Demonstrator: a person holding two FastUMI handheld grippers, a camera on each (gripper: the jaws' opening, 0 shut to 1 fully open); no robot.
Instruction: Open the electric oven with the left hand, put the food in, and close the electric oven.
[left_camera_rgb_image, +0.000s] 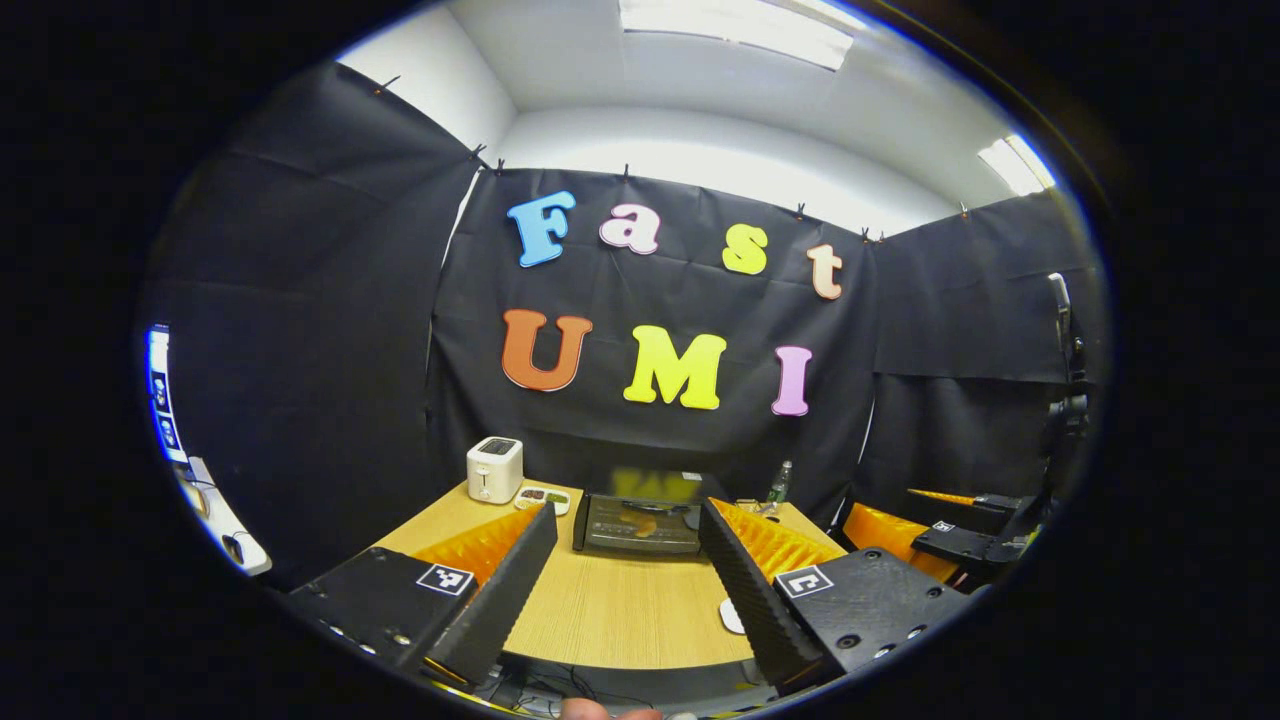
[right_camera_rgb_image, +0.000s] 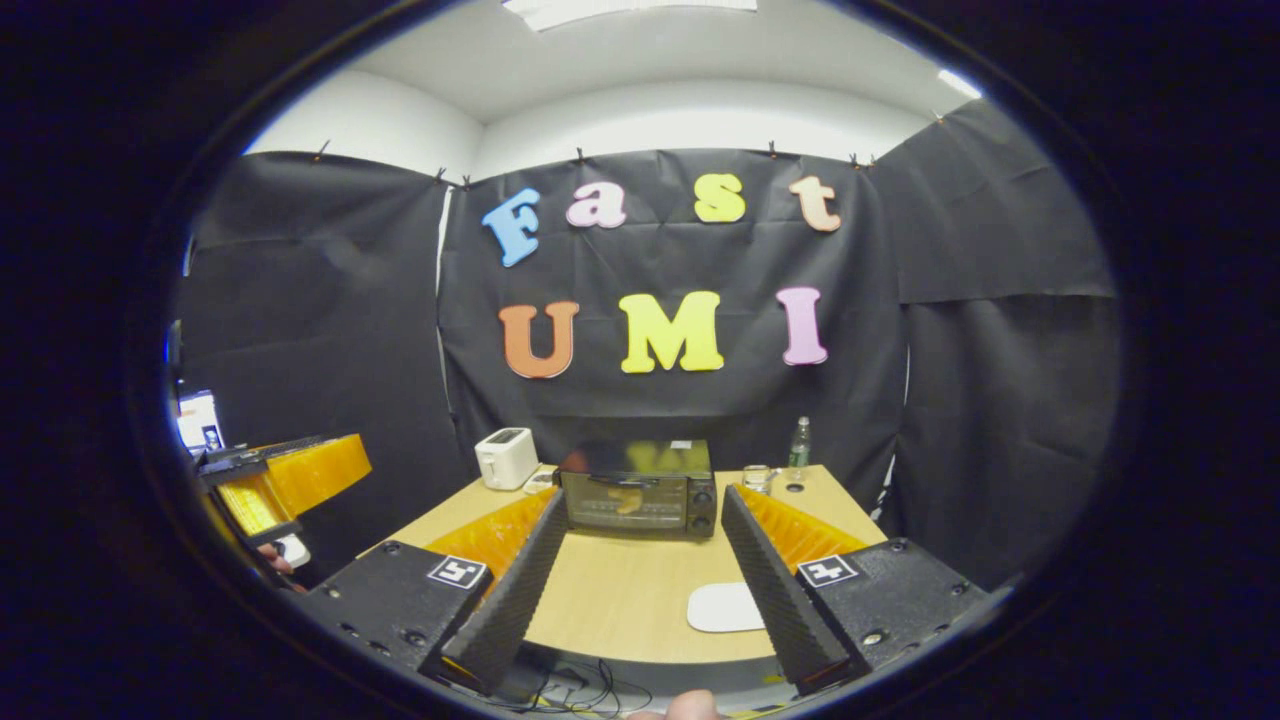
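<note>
No readable brand on oven (right_camera_rgb_image: 640, 488); square tags on gripper bodies. Light wood table (right_camera_rgb_image: 630, 600), black cloth walls, white ceiling. Oven far table centre, door closed. Toaster (right_camera_rgb_image: 506, 457) left, bottle (right_camera_rgb_image: 799, 443) right, white plate (right_camera_rgb_image: 726, 607) near. Left gripper (left_camera_rgb_image: 625, 590), right gripper (right_camera_rgb_image: 635, 590) level, above near edge, fingers spread, empty.

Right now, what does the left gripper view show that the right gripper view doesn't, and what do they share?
Left gripper view: the open left tongs up front, the right tongs off to the right, and a food tray plain beside the toaster. Right gripper view: the open right tongs up front, the left tongs at far left, a glass by the bottle, and the whole white pad. Both: table, toaster, shut oven, bottle.
</note>
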